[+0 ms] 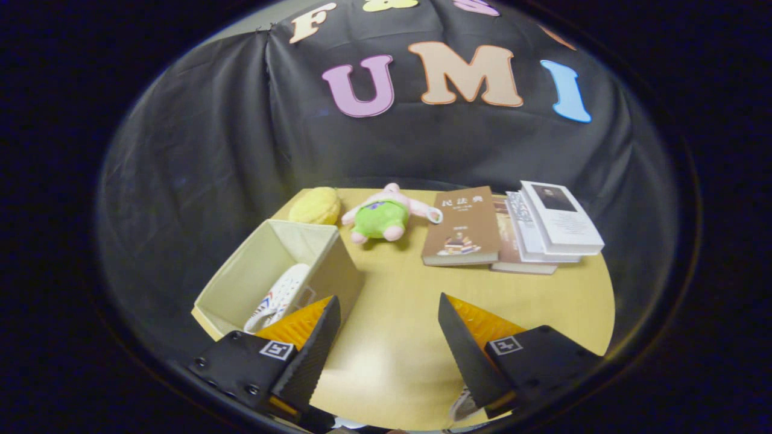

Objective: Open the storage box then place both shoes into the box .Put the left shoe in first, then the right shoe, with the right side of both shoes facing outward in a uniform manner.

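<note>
A beige fabric storage box (pixel 265 259) stands open on the wooden table, just ahead of my left finger. One white shoe (pixel 278 295) with red and blue marks lies inside it, leaning against the near right wall. My gripper (pixel 389 328) hangs above the table to the right of the box, open, with bare tabletop between its fingers. A sliver of a second white shoe (pixel 463 405) peeks out below the right finger at the table's near edge, mostly hidden.
Beyond the box lie a yellow plush (pixel 315 206) and a pink plush toy in green (pixel 386 216). A brown book (pixel 463 228) and a stack of books (pixel 546 226) sit at the far right. Bare wooden table (pixel 398 283) spreads ahead of the fingers.
</note>
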A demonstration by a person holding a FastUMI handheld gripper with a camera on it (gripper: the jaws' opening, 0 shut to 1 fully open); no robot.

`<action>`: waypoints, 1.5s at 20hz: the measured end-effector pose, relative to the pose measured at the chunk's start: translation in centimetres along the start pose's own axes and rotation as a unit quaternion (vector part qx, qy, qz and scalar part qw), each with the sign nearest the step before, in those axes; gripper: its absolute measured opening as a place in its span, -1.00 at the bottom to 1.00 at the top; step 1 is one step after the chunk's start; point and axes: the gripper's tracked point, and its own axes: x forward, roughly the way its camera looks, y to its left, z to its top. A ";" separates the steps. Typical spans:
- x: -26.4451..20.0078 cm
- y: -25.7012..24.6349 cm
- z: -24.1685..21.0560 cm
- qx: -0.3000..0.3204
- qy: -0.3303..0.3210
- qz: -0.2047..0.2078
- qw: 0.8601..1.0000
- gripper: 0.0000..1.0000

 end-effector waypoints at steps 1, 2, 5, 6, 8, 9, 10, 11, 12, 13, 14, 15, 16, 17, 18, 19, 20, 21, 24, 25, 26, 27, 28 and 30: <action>-0.2 -1.4 -0.5 0.002 0.002 -0.008 1.000 1.00; -0.5 -2.7 -0.9 0.004 0.005 -0.016 1.000 1.00; -1.1 -6.9 -2.7 0.005 0.017 -0.040 0.999 1.00; -1.2 -8.0 -3.4 0.005 0.022 -0.046 0.999 1.00; -1.4 -10.2 -4.9 0.003 0.037 -0.054 0.998 1.00; -1.4 -11.3 -5.7 0.000 0.044 -0.058 0.997 1.00; -1.5 -12.3 -6.4 -0.003 0.050 -0.064 0.997 1.00; -1.5 -13.2 -7.1 -0.006 0.055 -0.069 0.996 1.00; -1.3 -14.1 -8.0 -0.011 0.061 -0.073 0.995 1.00; -1.2 -14.9 -8.9 -0.014 0.068 -0.077 0.995 1.00; -1.1 -15.5 -9.9 -0.017 0.079 -0.080 0.994 1.00; -0.9 -16.1 -10.9 -0.020 0.089 -0.081 0.993 1.00; -0.5 -16.6 -11.9 -0.023 0.099 -0.083 0.991 1.00; -0.1 -17.1 -12.9 -0.028 0.112 -0.085 0.990 1.00; 0.2 -17.6 -14.0 -0.033 0.123 -0.087 0.988 1.00; 0.6 -18.0 -15.0 -0.038 0.135 -0.089 0.986 1.00; 0.7 -18.2 -15.8 -0.041 0.147 -0.091 0.984 1.00; 0.9 -18.3 -16.8 -0.042 0.160 -0.090 0.982 1.00; 1.7 -17.9 -17.7 -0.032 0.173 -0.078 0.981 0.87; 2.0 -18.0 -18.1 -0.034 0.182 -0.081 0.979 0.82; 2.1 -18.1 -18.8 -0.037 0.195 -0.081 0.977 0.81; 2.2 -17.8 -19.3 -0.037 0.205 -0.075 0.975 0.66; 2.6 -17.1 -19.3 -0.025 0.202 -0.063 0.977 0.50; 2.6 -16.7 -19.6 -0.009 0.208 -0.060 0.976 0.19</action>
